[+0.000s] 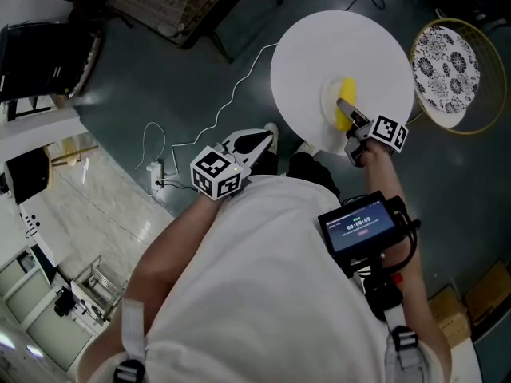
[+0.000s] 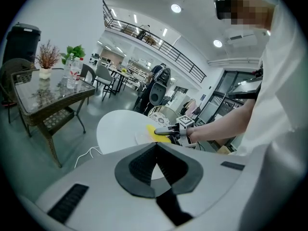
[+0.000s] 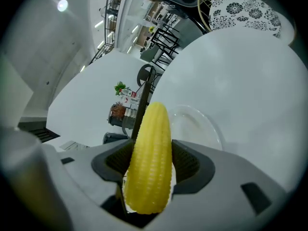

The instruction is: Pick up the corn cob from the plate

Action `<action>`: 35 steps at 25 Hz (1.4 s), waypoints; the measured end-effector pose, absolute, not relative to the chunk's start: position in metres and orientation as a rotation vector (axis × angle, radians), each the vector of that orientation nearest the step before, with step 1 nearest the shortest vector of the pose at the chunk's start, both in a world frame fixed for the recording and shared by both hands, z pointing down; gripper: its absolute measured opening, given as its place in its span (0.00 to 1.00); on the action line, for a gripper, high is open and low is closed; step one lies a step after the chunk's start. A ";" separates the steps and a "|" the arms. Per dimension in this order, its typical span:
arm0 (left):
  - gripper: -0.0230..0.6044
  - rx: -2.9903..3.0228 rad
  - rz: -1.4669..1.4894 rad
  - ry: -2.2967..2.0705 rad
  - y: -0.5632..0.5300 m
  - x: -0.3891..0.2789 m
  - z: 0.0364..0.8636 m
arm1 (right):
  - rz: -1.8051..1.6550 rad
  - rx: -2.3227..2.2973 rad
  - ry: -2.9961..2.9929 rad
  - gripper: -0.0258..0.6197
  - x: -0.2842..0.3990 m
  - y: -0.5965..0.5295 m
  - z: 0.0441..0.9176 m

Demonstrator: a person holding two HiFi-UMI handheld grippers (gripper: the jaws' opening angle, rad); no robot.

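Observation:
A yellow corn cob [image 3: 150, 158] sits between the jaws of my right gripper [image 3: 151, 160], which is shut on it. In the head view the corn cob [image 1: 346, 100] is over the small white plate [image 1: 329, 102] on the round white table [image 1: 319, 46], with the right gripper [image 1: 350, 110] around it. The plate [image 3: 199, 124] lies just beyond the cob, and whether they touch cannot be told. My left gripper [image 1: 257, 144] hangs off the table's near-left edge; its jaws meet with nothing in them [image 2: 156, 150]. From the left gripper view the corn cob [image 2: 158, 133] shows on the table.
A gold-rimmed round stool with a patterned cushion [image 1: 447, 66] stands right of the table. A glass-topped wicker table [image 2: 48, 97] is to the left. A white cable [image 1: 215, 118] and power strip [image 1: 156, 172] lie on the dark floor. Cardboard boxes [image 1: 479, 298] sit at bottom right.

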State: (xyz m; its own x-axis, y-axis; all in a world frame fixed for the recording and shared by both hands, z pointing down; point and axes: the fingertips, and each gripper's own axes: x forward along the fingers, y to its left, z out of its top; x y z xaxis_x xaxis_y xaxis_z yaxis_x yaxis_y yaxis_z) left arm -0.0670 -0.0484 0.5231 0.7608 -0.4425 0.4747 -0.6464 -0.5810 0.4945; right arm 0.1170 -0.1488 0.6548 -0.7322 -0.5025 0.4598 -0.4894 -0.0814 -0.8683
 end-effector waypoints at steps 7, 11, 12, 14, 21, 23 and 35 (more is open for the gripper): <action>0.05 2.316 0.403 -0.750 -0.056 -0.052 0.521 | -1.905 -1.204 2.105 0.43 0.146 -0.153 0.639; 0.04 2.331 0.411 -0.706 -0.060 -0.041 0.523 | -1.864 -1.264 2.093 0.43 0.167 -0.154 0.636; 0.05 2.335 0.414 -0.696 -0.060 -0.038 0.522 | -1.858 -1.281 2.086 0.43 0.173 -0.153 0.636; 0.04 2.342 0.421 -0.677 -0.062 -0.030 0.522 | -1.849 -1.318 2.074 0.43 0.188 -0.151 0.637; 0.04 2.358 0.451 -0.622 -0.068 -0.005 0.523 | -1.847 -1.482 2.089 0.43 0.233 -0.144 0.652; 0.04 2.359 0.456 -0.617 -0.070 0.001 0.524 | -1.852 -1.531 2.101 0.43 0.244 -0.145 0.658; 0.05 2.311 0.469 -0.683 -0.077 0.007 0.535 | -1.891 -1.791 2.297 0.43 0.280 -0.163 0.699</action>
State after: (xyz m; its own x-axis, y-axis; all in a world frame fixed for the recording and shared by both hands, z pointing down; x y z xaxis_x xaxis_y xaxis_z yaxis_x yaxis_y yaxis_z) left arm 0.0070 -0.0770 0.5352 0.7981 -0.3431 0.4953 -0.5854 -0.6360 0.5028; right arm 0.2801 -0.1627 0.6989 -0.4282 -0.4865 0.7615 -0.8407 -0.0945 -0.5331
